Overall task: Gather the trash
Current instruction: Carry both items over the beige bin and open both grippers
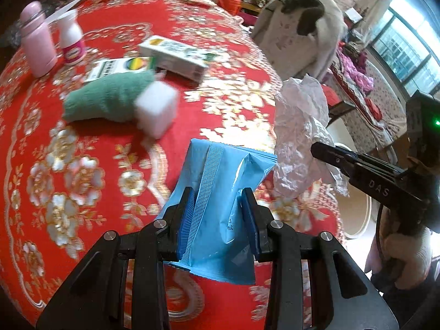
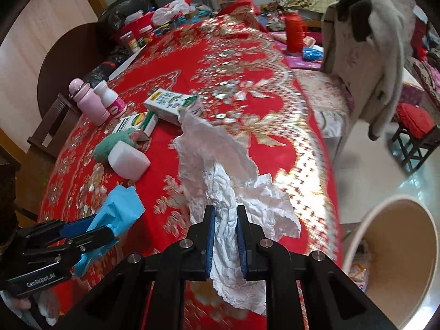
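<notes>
Here your right gripper point(image 2: 225, 236) fingers pinch crumpled tissue point(image 2: 220, 181), left gripper point(image 1: 218, 220) fingers clamp the blue wrapper point(image 1: 220, 192), both lifted clear for the bin point(image 2: 390, 261) at lower right.

The wrapper point(image 1: 220, 214) sits between the left gripper point(image 1: 217, 214) fingers, left of the crumpled paper point(image 2: 225, 214) pinched in the right gripper point(image 2: 225, 236) — both above the table's point(image 2: 247, 63) near edge. Farther back on the table lie a cloth point(image 2: 115, 145) with a sponge block point(image 2: 128, 162) touching it, two cartons point(image 2: 170, 104) behind them, two bottles point(image 2: 90, 101) at far left. A bin point(image 2: 393, 261) stands off the table's right edge — beyond it, a coat point(image 2: 365, 55) draped over a chair.
</notes>
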Motion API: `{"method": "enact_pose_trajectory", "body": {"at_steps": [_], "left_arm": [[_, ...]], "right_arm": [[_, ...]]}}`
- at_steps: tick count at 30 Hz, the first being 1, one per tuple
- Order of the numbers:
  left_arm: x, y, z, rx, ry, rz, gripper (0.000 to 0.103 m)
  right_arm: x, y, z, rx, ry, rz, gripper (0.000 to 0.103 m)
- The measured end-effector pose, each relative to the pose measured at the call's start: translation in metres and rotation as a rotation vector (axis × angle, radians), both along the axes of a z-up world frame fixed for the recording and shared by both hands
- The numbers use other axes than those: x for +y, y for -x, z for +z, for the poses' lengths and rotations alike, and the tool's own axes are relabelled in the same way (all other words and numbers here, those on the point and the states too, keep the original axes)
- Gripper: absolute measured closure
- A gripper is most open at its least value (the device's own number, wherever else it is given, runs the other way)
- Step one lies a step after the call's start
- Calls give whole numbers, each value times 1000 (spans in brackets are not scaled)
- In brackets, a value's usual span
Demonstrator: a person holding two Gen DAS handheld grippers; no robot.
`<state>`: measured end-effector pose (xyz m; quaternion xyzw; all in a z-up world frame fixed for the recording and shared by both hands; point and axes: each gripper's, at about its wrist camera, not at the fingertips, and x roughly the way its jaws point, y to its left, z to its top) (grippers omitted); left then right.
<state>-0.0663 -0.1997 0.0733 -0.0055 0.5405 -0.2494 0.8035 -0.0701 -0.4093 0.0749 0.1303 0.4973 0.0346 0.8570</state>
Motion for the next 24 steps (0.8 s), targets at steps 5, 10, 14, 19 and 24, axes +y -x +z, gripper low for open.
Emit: {"method": "enact_pose_trajectory", "body": {"at_steps": [5, 10, 14, 19, 24], "left_arm": [[-34, 10, 5, -15, 5, -53, 70], [-69, 20, 11, -39, -4, -108, 70], [-100, 29, 13, -67, -19, -161, 70], [-132, 39, 13, -87, -31, -215, 70], [-160, 48, 11, -104, -43, -264, 70]], "right_arm": [[-29, 24, 9, -12, 6, -52, 89], [-59, 48, 15, -18, 11, -118, 89], [-84, 69, 17, -17, 12, -179, 89], [-113, 96, 19, -7, 18, -256, 89], [-141, 125, 18, 2, 22, -325, 89]]}}
